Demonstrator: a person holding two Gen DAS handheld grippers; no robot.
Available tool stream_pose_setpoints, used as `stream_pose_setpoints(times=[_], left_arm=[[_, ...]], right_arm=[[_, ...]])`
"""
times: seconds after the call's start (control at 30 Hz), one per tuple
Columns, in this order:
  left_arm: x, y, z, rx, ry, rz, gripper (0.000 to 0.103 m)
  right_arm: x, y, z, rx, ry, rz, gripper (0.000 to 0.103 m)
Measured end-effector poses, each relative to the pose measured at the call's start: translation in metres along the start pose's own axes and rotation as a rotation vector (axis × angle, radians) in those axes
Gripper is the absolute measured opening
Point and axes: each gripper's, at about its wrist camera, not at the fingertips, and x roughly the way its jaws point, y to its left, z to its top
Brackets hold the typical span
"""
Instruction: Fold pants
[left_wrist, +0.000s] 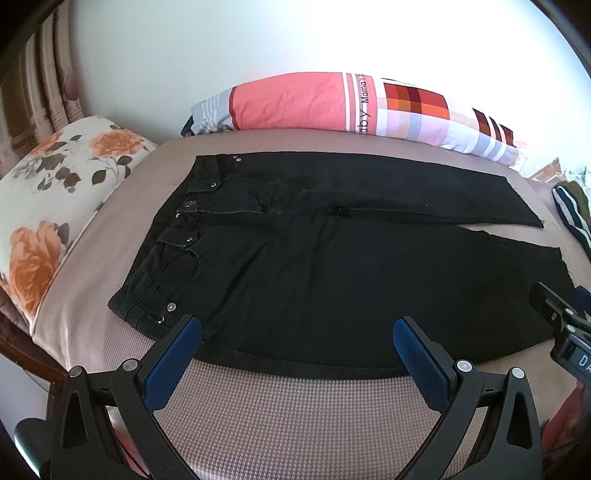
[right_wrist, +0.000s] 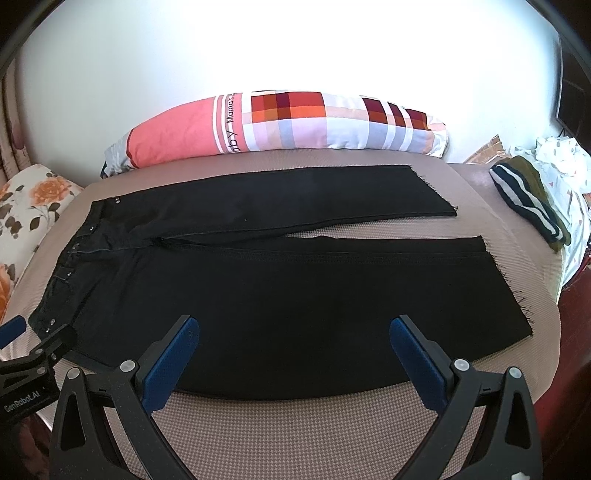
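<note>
Blue pads on your left tool and right tool stand wide apart, both empty, hovering at the near edge of the pants. Those black pants lie flat on the bed, waistband to the left, 2 legs spread rightward. Denim like this looks fairly heavy and limp, not slippery, so take the near leg at its hem and at the waistband corner.

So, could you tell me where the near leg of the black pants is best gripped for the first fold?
Probably along its near outer edge, from the front. The pants lie flat, and both open grippers, left and right, already face that edge near waist and hem.
</note>
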Motion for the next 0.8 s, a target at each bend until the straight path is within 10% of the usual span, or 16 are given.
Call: stream_pose_setpoints(times=[0.53,0.8], left_arm=[[0.018,0.026,0.038,-0.037,0.019,-0.009,0.103],[0.047,0.095,0.113,-0.127,0.030,-0.032,0.095]], right_arm=[[0.010,0.005,0.015,-0.029,0.007,0.037,0.103],[0.017,0.009,0.062,-0.046,-0.051,0.231,0.103]])
